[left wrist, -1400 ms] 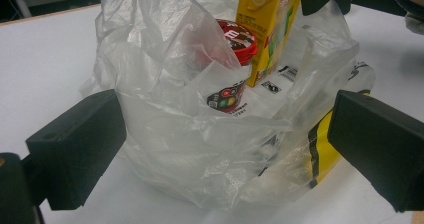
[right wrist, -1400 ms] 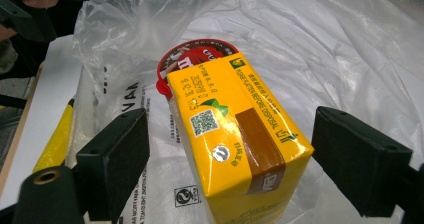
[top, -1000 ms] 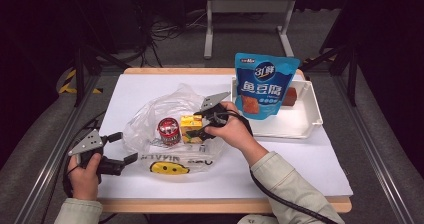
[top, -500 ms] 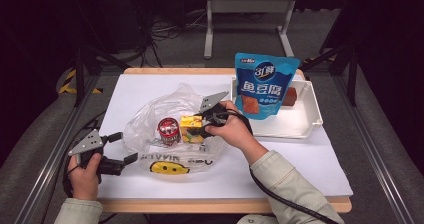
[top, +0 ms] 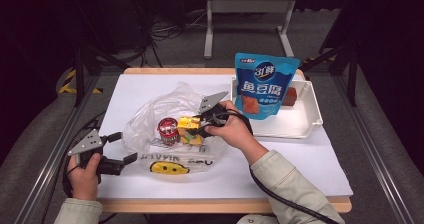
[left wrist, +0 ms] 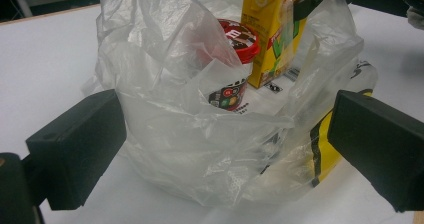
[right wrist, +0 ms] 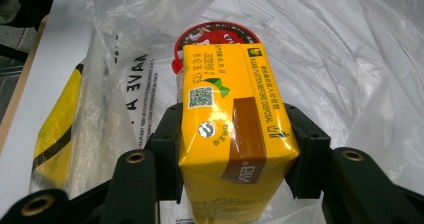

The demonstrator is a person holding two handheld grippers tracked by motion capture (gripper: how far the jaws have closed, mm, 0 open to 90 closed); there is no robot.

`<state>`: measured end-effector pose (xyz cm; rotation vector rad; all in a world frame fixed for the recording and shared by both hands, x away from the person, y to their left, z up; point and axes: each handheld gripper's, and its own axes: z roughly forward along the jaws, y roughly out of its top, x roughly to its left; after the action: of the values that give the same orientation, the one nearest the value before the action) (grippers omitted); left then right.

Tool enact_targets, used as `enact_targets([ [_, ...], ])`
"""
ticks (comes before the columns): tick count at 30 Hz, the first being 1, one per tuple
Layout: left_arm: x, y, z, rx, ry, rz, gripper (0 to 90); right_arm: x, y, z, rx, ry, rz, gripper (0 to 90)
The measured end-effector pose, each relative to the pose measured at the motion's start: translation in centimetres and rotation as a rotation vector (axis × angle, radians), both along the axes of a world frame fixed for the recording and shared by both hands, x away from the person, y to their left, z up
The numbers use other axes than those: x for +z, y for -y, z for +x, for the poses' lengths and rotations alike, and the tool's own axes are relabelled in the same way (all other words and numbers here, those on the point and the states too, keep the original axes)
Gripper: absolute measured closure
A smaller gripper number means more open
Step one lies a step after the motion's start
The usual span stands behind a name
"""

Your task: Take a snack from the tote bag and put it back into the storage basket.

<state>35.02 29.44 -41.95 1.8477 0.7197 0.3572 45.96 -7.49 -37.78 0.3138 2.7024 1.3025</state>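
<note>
A clear plastic bag [top: 160, 109] with a yellow smiley print lies open on the white sheet. Inside it a yellow drink carton [top: 187, 123] stands next to a red-lidded candy cup [top: 168, 130]. My right gripper [top: 197, 125] reaches into the bag's mouth. Its jaws have just been closing and now press both sides of the carton [right wrist: 235, 134], with the cup [right wrist: 215, 34] just beyond. My left gripper [top: 125, 146] rests open at the bag's near left. Its wide jaws flank the bag [left wrist: 190, 144], and the cup [left wrist: 235, 49] and carton [left wrist: 272, 29] show through the plastic.
A white tray [top: 300, 129] at the right holds a standing blue snack pouch [top: 265, 84] and a brown block [top: 291, 96]. The white sheet [top: 300, 169] covers most of the wooden table. Metal rails run along both sides of the table.
The right gripper's jaws have drawn in onto the yellow carton. Both hands and the bag keep their places.
</note>
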Motion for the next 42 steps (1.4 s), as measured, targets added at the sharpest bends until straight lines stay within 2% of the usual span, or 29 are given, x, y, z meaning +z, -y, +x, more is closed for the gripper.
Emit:
enact_targets([
  [8, 0.1, 0.0, -0.1, 0.003, -0.003, -0.005, 2.7, 1.8, 0.2, -0.6, 0.019, 0.009, 0.014, 51.5],
  [24, 0.1, 0.0, 0.0, -0.002, -0.001, 0.000, 2.7, 6.0, 1.7, -1.5, 0.043, 0.028, 0.081, 51.5],
  [33, 0.2, 0.0, 0.0, -0.001, 0.003, -0.001, 2.7, 7.6, 2.6, -1.8, 0.055, 0.036, 0.100, 51.5],
  [42, 0.2, 0.0, 0.1, 0.009, 0.008, -0.005, 2.6, 8.5, 3.5, -2.1, 0.055, 0.048, 0.106, 51.5],
])
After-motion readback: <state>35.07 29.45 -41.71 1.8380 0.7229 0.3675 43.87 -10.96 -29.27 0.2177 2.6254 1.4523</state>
